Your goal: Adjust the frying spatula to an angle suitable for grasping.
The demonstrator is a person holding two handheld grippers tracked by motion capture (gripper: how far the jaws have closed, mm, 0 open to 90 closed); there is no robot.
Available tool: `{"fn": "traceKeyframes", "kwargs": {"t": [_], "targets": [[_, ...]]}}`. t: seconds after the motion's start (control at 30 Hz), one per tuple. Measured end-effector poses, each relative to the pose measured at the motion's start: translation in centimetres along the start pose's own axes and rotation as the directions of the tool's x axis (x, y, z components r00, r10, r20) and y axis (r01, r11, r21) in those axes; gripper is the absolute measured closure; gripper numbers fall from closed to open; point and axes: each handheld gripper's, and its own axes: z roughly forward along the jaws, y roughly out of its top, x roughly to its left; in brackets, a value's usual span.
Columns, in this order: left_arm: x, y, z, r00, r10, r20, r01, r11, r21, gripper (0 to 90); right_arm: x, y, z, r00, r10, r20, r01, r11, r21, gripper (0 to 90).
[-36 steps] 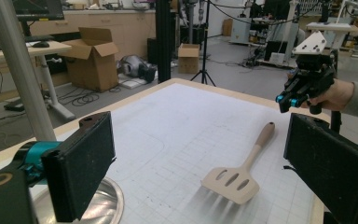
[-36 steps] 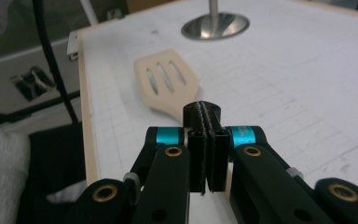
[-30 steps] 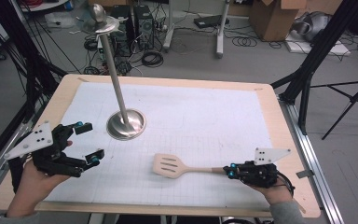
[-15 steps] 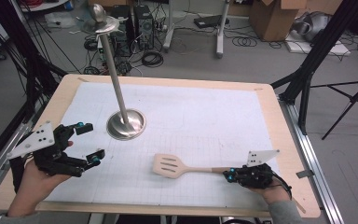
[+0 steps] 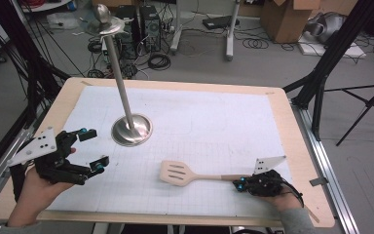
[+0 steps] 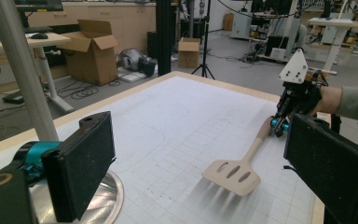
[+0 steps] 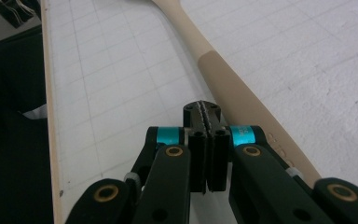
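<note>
Near the tabletop's [image 5: 292, 126] front right corner, my right claw [image 5: 239, 184] is clenched with nothing between its jaws, lying just beside the spatula's [image 5: 190, 174] handle end. The spatula lies flat, blade toward the middle. By the front left edge my left claw [image 5: 90, 148] stands released, near the metal stand [image 5: 131, 129].

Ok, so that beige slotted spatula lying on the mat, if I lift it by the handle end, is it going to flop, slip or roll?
The spatula looks rigid, one moulded piece, so it probably won't flop. Its handle is smooth and rounded, so shut jaws could slip or twist on it. The flat slotted head lies on the mat, so rolling seems unlikely, though it may droop head-down when gripped far back.
</note>
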Motion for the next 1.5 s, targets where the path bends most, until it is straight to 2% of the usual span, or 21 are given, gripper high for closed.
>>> {"fn": "traceKeyframes", "kwargs": {"t": [0.27, 0.3, 0.33, 0.37, 0.6, 0.7, 0.87, 0.9, 1.1, 1.2, 1.37, 1.43, 1.5], "targets": [[0.0, -0.2, -0.1, 1.0000, -0.001, -0.003, 0.001, 1.0000, 0.007, 9.1, -0.4, 0.3, 0.0, 0.9981, -0.042, 0.044, 0.043, 0.999, -0.019, 90.0], [0.0, -0.2, -0.2, 1.0000, -0.001, -0.005, 0.001, 1.0000, 0.009, 9.1, -0.3, 0.4, 0.0, 0.9961, -0.064, 0.060, 0.065, 0.998, -0.012, 89.9], [0.0, -0.2, -0.2, 1.0000, -0.002, -0.005, 0.002, 1.0000, 0.008, 9.1, -0.3, 0.4, 0.0, 0.9961, -0.064, 0.060, 0.065, 0.998, -0.012, 89.9], [-0.1, -0.2, -0.2, 1.0000, -0.004, -0.006, 0.004, 1.0000, 0.006, 9.1, -0.3, 0.5, 0.1, 0.9942, -0.071, 0.080, 0.072, 0.997, -0.006, 90.0], [-0.2, -0.4, -0.4, 0.9999, -0.003, -0.012, 0.004, 0.9999, 0.015, 9.1, -0.9, 0.7, 0.1, 0.9933, -0.090, 0.073, 0.090, 0.996, 0.003, 90.0], [-0.2, -0.4, -0.5, 0.9999, -0.004, -0.015, 0.004, 0.9998, 0.017, 9.1, -1.0, 0.9, 0.2, 0.9885, -0.117, 0.095, 0.116, 0.993, 0.020, 90.0], [-0.3, -0.5, -0.8, 0.9997, -0.005, -0.024, 0.005, 0.9999, 0.016, 9.1, -1.5, 1.2, 0.3, 0.9835, -0.127, 0.129, 0.123, 0.992, 0.039, 90.0], [-0.3, -0.5, -1.0, 0.9996, -0.003, -0.027, 0.003, 0.9998, 0.019, 9.1, -1.7, 1.3, 0.4, 0.9811, -0.122, 0.150, 0.117, 0.992, 0.045, 90.0], [-0.4, -0.7, -1.5, 0.9992, -0.007, -0.038, 0.008, 0.9998, 0.018, 9.1, -2.7, 1.4, 0.5, 0.9806, -0.088, 0.175, 0.083, 0.996, 0.036, 90.0], [-0.5, -0.7, -1.8, 0.9989, -0.007, -0.045, 0.008, 0.9997, 0.021, 9.1, -3.3, 1.6, 0.5, 0.9760, -0.073, 0.205, 0.066, 0.997, 0.042, 90.0], [-0.6, -0.7, -2.4, 0.9984, -0.008, -0.056, 0.010, 0.9997, 0.023, 9.1, -3.6, 1.8, 0.5, 0.9769, -0.046, 0.209, 0.037, 0.998, 0.043, 90.0], [-0.6, -0.7, -2.5, 0.9983, -0.008, -0.058, 0.009, 0.9997, 0.021, 9.1, -3.5, 1.9, 0.1, 0.9838, -0.009, 0.179, 0.011, 1.000, -0.007, 90.0], [-0.6, -0.7, -2.6, 0.9980, -0.010, -0.062, 0.011, 0.9997, 0.021, 9.1, -3.4, 2.3, -0.2, 0.9856, 0.027, 0.167, -0.018, 0.998, -0.052, 90.0]]}}
